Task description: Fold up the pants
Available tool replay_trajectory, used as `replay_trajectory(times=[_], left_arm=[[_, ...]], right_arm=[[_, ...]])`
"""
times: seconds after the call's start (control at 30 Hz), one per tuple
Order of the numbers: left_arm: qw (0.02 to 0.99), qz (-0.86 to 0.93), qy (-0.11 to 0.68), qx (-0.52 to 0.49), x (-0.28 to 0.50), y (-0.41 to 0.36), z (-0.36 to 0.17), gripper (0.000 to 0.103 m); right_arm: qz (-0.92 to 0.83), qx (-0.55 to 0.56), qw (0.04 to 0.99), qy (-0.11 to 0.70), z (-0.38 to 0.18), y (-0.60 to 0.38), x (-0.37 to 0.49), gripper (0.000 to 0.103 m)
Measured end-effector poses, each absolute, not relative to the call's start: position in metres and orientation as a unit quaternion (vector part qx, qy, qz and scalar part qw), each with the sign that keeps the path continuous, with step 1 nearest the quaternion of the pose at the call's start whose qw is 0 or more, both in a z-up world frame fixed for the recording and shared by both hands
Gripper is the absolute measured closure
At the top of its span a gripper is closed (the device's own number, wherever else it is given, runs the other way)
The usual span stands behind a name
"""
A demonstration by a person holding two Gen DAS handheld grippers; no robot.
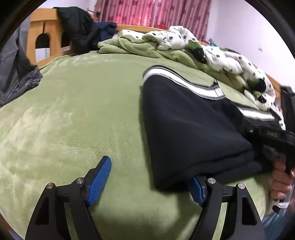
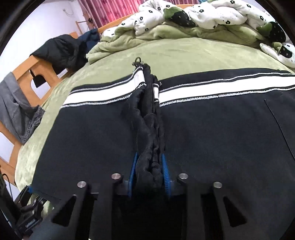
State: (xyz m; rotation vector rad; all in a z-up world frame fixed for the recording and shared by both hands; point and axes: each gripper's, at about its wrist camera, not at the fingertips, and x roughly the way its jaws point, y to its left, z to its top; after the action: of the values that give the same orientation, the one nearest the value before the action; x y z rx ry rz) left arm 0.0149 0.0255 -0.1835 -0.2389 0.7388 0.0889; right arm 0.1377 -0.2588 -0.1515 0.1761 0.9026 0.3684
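Our left claw [image 1: 149,184] stands wide open over the green blanket [image 1: 73,120] of the bed, gripping nothing; its left blue pad [image 1: 100,181] is in full view, while the right one is half hidden under a hanging fold of the black track pants [image 1: 193,133]. The pants drape just ahead and to the right of this claw, their white side stripe [image 1: 193,86] running away beyond the fold. Farther right a bare hand [image 1: 282,182] grips the handle of the other tool; there is lettering on that black body, too blurred for us to read.

Our right claw [image 2: 150,171] is clamped tight on a bunched ridge of the pants [image 2: 212,138], blue pads [image 2: 164,169] pressing from both sides. A metal zipper pull [image 2: 138,60] sits at the far end of the ridge. Beyond lies a flower-print duvet [image 2: 212,14]; off to the left, grey jeans [image 2: 16,114] hang over the wooden bed frame [image 2: 35,73].
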Motion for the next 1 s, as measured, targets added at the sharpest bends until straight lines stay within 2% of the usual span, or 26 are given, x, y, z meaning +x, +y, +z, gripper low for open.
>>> replay_trajectory(times=[0.2, 0.33, 0.37, 0.47, 0.57, 0.8, 0.9, 1.0], left_arm=[[0.928, 0.038, 0.357, -0.098, 0.010, 0.019, -0.184, 0.025], [0.930, 0.036, 0.357, -0.084, 0.011, 0.007, -0.184, 0.025], [0.928, 0.035, 0.360, -0.084, 0.012, 0.007, -0.184, 0.025], [0.923, 0.020, 0.373, -0.090, 0.013, 0.013, -0.182, 0.025], [0.921, -0.014, 0.378, -0.098, 0.004, 0.020, -0.176, 0.027], [0.934, -0.048, 0.325, -0.139, -0.010, 0.032, -0.144, 0.027], [0.933, -0.035, 0.329, -0.143, 0.017, 0.024, -0.137, 0.027], [0.927, -0.035, 0.348, -0.137, 0.036, 0.010, -0.149, 0.027]], right_arm=[[0.124, 0.105, 0.916, 0.366, -0.119, -0.315, 0.113, 0.085], [0.105, 0.151, 0.893, 0.411, -0.141, -0.346, 0.126, 0.085], [0.103, 0.145, 0.883, 0.434, -0.154, -0.345, 0.129, 0.085], [0.100, 0.100, 0.894, 0.425, -0.156, -0.334, 0.124, 0.082], [0.093, 0.051, 0.902, 0.418, -0.144, -0.328, 0.114, 0.073], [0.076, 0.026, 0.944, 0.320, -0.099, -0.337, 0.080, 0.072], [0.087, 0.004, 0.941, 0.328, -0.104, -0.325, 0.083, 0.072], [0.069, -0.037, 0.924, 0.374, -0.128, -0.318, 0.090, 0.076]])
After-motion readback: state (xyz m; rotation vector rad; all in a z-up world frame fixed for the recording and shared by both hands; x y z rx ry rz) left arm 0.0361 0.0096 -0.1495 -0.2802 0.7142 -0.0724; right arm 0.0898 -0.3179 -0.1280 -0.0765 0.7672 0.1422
